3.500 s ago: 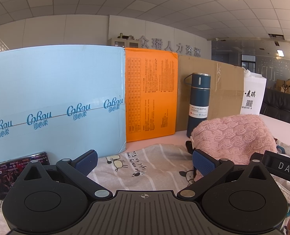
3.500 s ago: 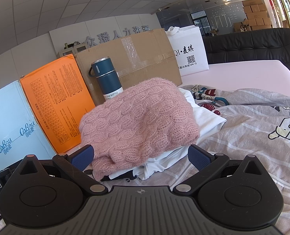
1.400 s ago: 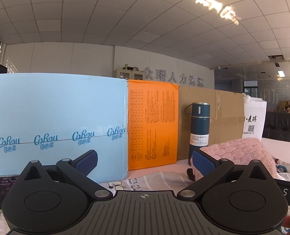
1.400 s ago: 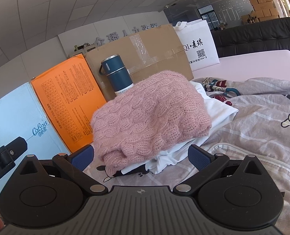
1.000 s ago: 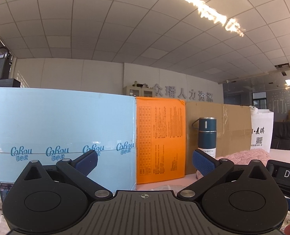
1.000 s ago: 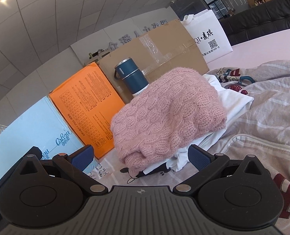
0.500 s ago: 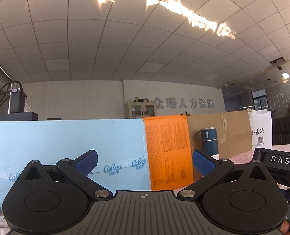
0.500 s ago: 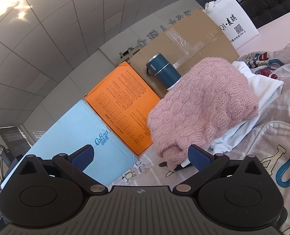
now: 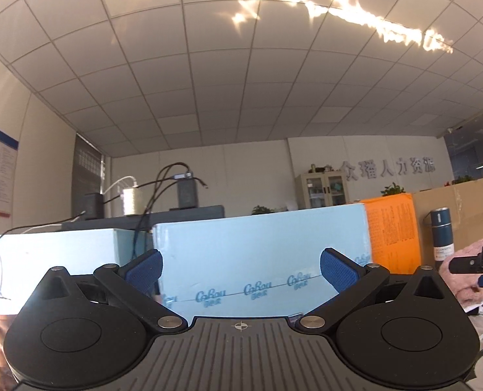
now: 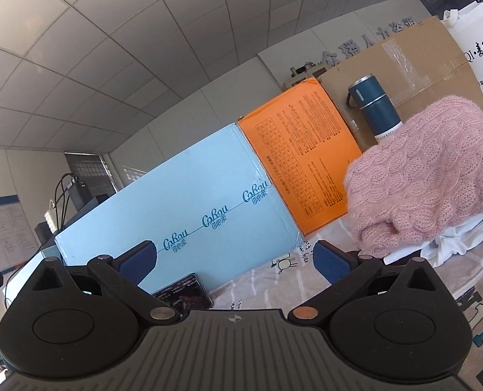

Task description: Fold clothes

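A folded pink knit sweater (image 10: 430,176) lies on top of folded white clothes (image 10: 459,238) at the right, on a grey printed sheet (image 10: 267,280). It also shows at the right edge of the left wrist view (image 9: 469,270). My right gripper (image 10: 234,262) is open and empty, to the left of the pile and tilted up. My left gripper (image 9: 241,268) is open and empty, raised and pointed at the blue box and the ceiling. The right gripper's body (image 9: 482,260) shows at the left wrist view's right edge.
A light blue box (image 10: 182,215), an orange box (image 10: 303,159) and a cardboard box (image 10: 414,62) stand in a row at the back. A dark blue flask (image 10: 375,107) stands behind the sweater. A phone (image 10: 182,296) lies by the blue box. A white bag (image 10: 479,45) stands far right.
Both grippers have tilted upward and swung left. The clothes pile has slid to the right in both views. Both grippers stayed open and empty.
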Available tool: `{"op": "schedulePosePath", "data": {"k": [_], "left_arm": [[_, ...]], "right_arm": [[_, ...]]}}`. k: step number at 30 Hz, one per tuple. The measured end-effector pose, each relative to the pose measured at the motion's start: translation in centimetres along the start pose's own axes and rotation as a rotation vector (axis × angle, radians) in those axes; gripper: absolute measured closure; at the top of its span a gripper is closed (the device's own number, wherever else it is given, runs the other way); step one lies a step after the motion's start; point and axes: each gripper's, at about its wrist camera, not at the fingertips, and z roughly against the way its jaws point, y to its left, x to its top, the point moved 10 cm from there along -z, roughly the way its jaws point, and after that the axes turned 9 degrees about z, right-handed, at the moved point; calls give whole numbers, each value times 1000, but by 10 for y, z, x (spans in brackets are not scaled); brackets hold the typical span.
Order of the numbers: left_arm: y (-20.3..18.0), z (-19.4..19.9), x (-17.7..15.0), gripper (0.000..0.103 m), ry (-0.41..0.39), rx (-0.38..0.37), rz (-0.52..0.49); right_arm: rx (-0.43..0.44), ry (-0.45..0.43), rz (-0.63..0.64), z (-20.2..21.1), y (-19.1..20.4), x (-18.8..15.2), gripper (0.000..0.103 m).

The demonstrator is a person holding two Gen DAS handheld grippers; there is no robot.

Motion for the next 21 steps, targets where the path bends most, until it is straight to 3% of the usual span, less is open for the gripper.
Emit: {"op": "schedulePosePath", "data": {"k": [5, 11, 16, 18, 21], "left_arm": [[94, 16, 3, 0, -4, 211, 90], [192, 30, 12, 0, 14, 340, 292], [256, 25, 26, 0, -22, 415, 360], [283, 17, 22, 0, -20, 433, 403], [320, 15, -10, 0, -54, 480, 524]], "right_arm": [[45, 31, 76, -5, 36, -5, 0], [228, 111, 304, -14, 140, -22, 0], [408, 189, 441, -30, 243, -46, 0], [478, 220, 449, -38, 282, -55, 0], [561, 257, 492, -50, 335, -79, 0]]}}
